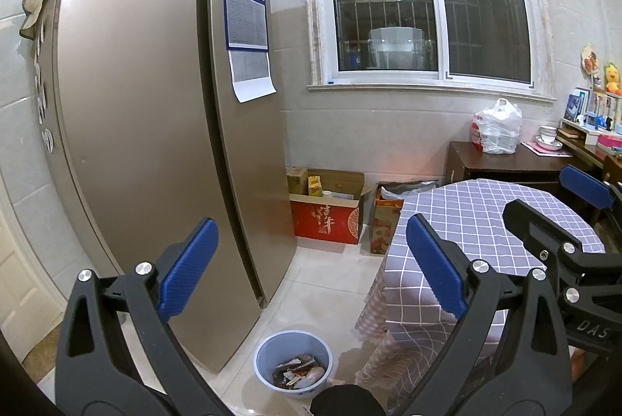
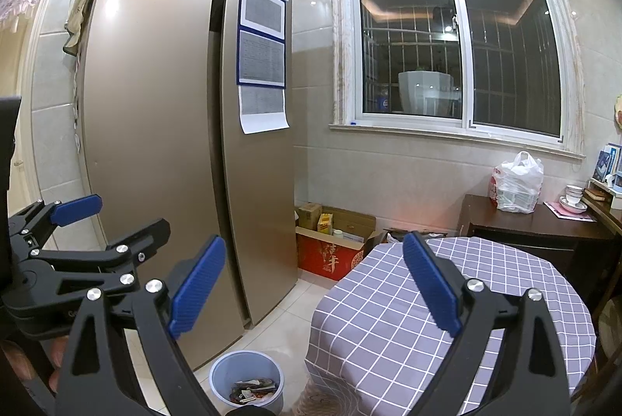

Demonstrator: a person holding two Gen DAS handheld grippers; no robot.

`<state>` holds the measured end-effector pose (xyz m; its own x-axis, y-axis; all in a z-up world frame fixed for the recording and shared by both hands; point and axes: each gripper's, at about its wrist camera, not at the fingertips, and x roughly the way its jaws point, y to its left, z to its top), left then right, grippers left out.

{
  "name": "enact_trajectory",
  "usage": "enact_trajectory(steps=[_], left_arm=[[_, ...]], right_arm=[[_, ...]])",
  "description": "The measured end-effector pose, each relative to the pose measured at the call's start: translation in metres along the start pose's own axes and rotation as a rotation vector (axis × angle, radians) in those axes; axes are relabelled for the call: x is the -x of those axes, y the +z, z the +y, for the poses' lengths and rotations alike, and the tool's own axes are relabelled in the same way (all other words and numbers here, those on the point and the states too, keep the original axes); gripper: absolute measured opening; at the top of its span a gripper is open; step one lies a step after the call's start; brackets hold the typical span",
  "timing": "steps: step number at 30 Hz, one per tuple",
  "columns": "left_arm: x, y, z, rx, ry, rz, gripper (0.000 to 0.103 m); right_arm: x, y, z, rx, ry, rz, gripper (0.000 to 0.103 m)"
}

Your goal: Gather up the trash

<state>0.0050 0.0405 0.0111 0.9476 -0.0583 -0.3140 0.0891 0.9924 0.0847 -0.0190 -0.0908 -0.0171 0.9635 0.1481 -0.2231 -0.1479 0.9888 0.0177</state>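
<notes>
A light blue bin (image 1: 293, 363) stands on the tiled floor between the fridge and the table, with several wrappers (image 1: 299, 373) inside. It also shows in the right wrist view (image 2: 247, 381). My left gripper (image 1: 311, 268) is open and empty, held high above the bin. My right gripper (image 2: 315, 284) is open and empty, also above the bin; it shows at the right edge of the left wrist view (image 1: 563, 206). The left gripper shows at the left of the right wrist view (image 2: 89, 221). The table top shows no trash.
A tall bronze fridge (image 1: 155, 105) stands at the left. A round table with a purple checked cloth (image 2: 447, 307) is at the right. Cardboard boxes (image 1: 330, 210) sit under the window. A dark sideboard (image 2: 536, 225) holds a white plastic bag (image 2: 519, 182) and bowls.
</notes>
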Motion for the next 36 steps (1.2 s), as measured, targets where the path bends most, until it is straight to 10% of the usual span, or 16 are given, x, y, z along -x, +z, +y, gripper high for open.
enact_trajectory(steps=[36], left_arm=[[-0.0012, -0.0010, -0.0018, -0.005, 0.005, 0.005, 0.095]], right_arm=[[-0.0050, -0.0014, 0.0033, -0.010, 0.007, 0.004, 0.091]])
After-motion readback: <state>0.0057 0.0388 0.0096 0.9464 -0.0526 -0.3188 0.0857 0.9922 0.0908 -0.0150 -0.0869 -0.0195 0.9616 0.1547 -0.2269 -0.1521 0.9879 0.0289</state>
